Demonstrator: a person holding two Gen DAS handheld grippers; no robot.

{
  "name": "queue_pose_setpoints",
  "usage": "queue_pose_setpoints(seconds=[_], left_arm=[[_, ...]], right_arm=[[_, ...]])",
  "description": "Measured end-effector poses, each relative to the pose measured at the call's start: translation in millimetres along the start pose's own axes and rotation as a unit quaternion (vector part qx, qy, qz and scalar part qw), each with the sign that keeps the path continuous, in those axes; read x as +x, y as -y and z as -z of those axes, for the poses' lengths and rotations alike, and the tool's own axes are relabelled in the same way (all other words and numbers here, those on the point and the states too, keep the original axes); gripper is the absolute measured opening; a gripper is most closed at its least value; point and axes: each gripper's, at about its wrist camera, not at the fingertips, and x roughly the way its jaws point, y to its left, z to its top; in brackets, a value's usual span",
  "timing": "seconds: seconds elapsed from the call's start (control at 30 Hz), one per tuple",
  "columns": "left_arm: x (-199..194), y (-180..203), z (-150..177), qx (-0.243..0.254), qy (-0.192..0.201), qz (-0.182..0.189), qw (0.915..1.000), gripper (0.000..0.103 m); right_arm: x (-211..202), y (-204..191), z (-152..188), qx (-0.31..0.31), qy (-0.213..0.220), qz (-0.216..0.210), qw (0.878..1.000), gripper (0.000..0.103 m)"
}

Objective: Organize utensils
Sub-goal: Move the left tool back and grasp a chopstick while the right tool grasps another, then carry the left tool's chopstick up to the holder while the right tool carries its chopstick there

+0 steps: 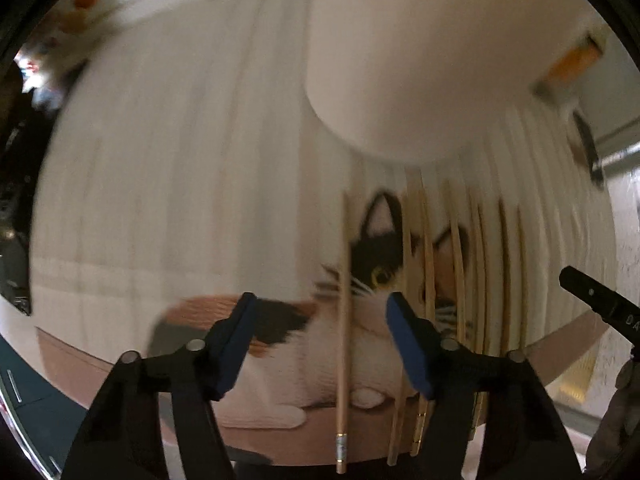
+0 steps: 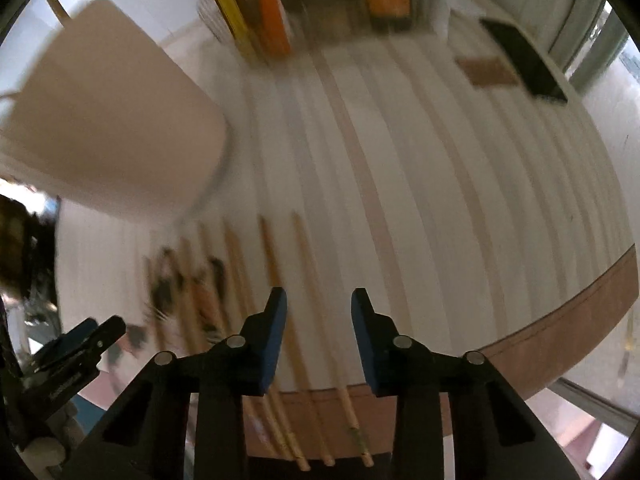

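Chopsticks (image 1: 343, 320) lying flat, parallel, long axes running away from camera

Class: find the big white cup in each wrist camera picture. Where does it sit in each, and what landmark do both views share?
Left wrist view: the white cup fills the upper right, beyond the left gripper.
Right wrist view: the cup lies at the upper left, left of the right gripper.
Shared landmark: the row of wooden chopsticks on the cat-print mat.

Chopsticks (image 1: 343, 320) lie side by side on the mat (image 1: 180, 160) at lower centre of the left view; the cup (image 1: 420, 60) stands above them, upper right
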Motion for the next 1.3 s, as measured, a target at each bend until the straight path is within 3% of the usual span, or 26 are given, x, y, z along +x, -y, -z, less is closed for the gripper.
queue_pose_setpoints(seconds=[0.13, 0.2, 0.3, 0.37, 0.43, 0.47, 0.87, 1.3], left_arm=[[21.2, 14.3, 3.8, 0.023, -0.018, -0.017, 0.9994, 0.036], [28.1, 15.0, 6.5, 0.026, -0.024, -0.031, 0.9989, 0.017], [30.2, 10.9, 10.0, 0.024, -0.014, -0.040, 0.9988, 0.005], [31.2, 5.1, 12.7, 0.018, -0.013, -0.044, 0.9988, 0.005], [34.6, -1.6, 17.1, 0.017, -0.011, -0.050, 0.9986, 0.005], [34.9, -2.2, 18.2, 0.017, -0.010, -0.051, 0.9985, 0.005], [39.7, 2.7, 26.6, 0.009, -0.009, -0.051, 0.9986, 0.005], [31.8, 1.2, 17.9, 0.002, 0.000, -0.057, 0.9984, 0.004]], right_arm=[[19.1, -1.2, 6.2, -0.014, -0.032, 0.008, 0.999, 0.035], [27.5, -2.4, 8.9, -0.026, -0.043, 0.014, 0.999, 0.035], [39.8, -3.8, 12.2, -0.039, -0.056, 0.023, 0.997, 0.035], [45.5, -5.6, 15.6, -0.050, -0.062, 0.030, 0.996, 0.030], [46.3, -9.6, 18.4, -0.073, -0.056, 0.043, 0.995, 0.008], [46.1, -9.1, 19.4, -0.076, -0.054, 0.051, 0.994, 0.007], [42.7, 22.1, 22.4, -0.078, -0.072, 0.075, 0.992, 0.007], [58.3, -21.8, -2.3, -0.097, -0.077, 0.097, 0.988, 0.007]])
